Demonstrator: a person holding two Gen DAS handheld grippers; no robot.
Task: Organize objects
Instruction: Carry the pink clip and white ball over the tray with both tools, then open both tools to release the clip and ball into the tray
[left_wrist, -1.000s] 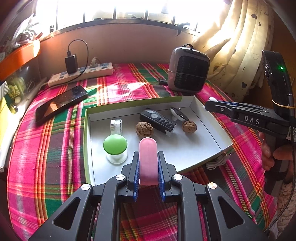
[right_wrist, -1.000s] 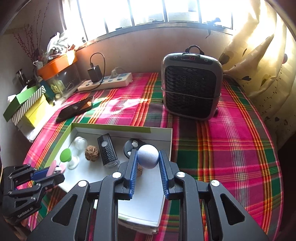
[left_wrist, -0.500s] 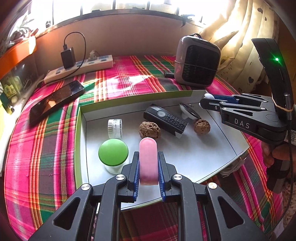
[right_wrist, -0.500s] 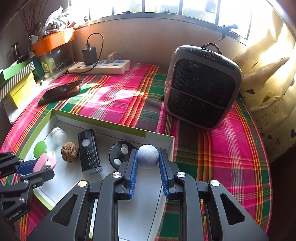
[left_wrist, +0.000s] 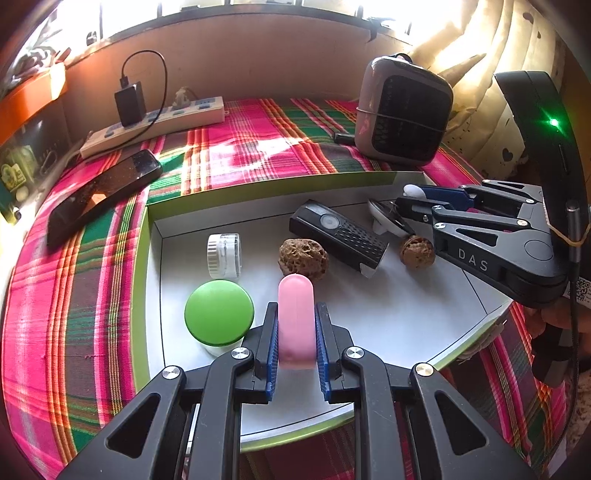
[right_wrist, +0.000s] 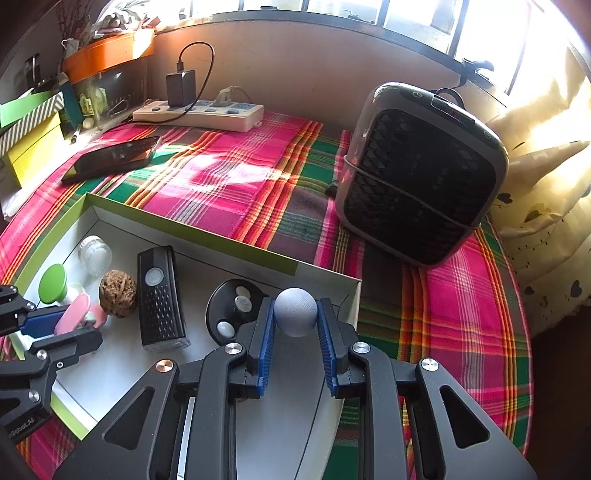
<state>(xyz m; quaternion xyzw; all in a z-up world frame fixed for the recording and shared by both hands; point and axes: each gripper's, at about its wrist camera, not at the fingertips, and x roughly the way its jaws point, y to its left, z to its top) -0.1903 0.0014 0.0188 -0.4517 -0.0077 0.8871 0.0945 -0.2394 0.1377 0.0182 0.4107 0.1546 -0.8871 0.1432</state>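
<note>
left wrist view: a pink capsule (left_wrist: 296, 317) is clamped in the left gripper (left_wrist: 296, 343) above the tray (left_wrist: 406, 325), green lid (left_wrist: 219, 311) at nine o'clock; it should be lowered onto bare floor.

right wrist view: a grey ball (right_wrist: 296, 311) is pinched by the right gripper (right_wrist: 296, 332); it is best released low.

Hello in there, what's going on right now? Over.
Left gripper shut on pink capsule. Right gripper shut on grey ball. Both over the white tray. Walnuts, remote, jars lie inside.
</note>
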